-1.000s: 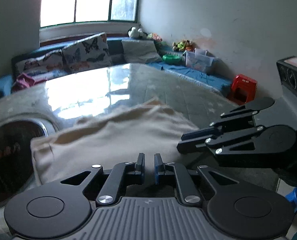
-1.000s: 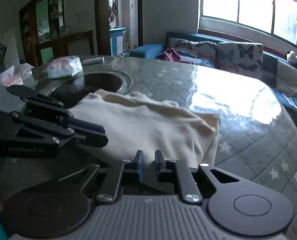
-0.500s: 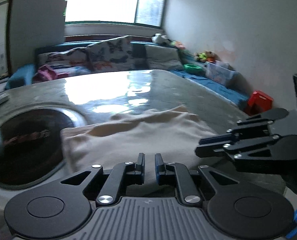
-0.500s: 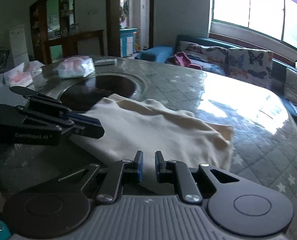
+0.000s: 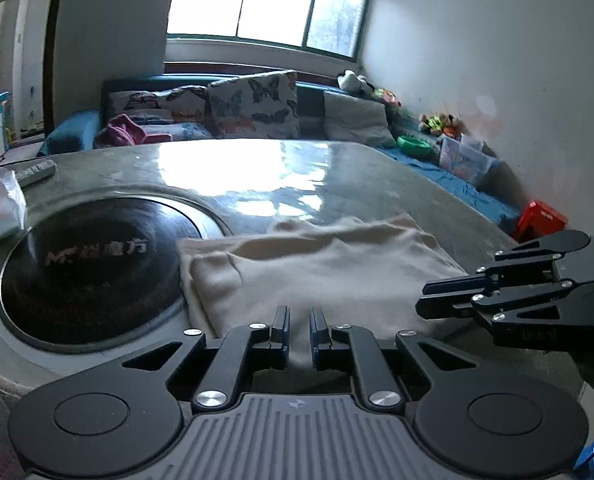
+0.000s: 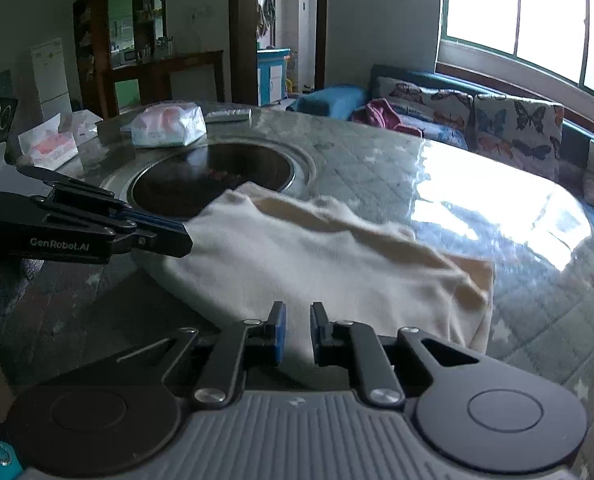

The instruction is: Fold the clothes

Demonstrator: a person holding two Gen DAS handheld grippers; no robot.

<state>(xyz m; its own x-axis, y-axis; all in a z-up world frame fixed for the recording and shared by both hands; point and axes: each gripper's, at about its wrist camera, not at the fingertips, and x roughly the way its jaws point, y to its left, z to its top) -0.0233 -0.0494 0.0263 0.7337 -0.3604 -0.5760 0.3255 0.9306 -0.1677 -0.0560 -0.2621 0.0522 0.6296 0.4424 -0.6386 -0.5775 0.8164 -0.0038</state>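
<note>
Two nearly closed grippers, left gripper [image 5: 298, 330], right gripper [image 6: 295, 332], seemingly pinching cream garment [image 5: 321, 268]

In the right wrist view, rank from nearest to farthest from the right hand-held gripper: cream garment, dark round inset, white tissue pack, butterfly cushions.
From the right hand-held gripper:
1. Cream garment, directly ahead on the table.
2. Dark round inset, beyond the garment, left of centre.
3. White tissue pack, behind the inset, far left.
4. Butterfly cushions, on the sofa beyond the table, right.

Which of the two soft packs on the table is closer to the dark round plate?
The clear-wrapped pack, just beyond the dark round plate. The pink tissue pack lies farther left, near the table edge.
</note>
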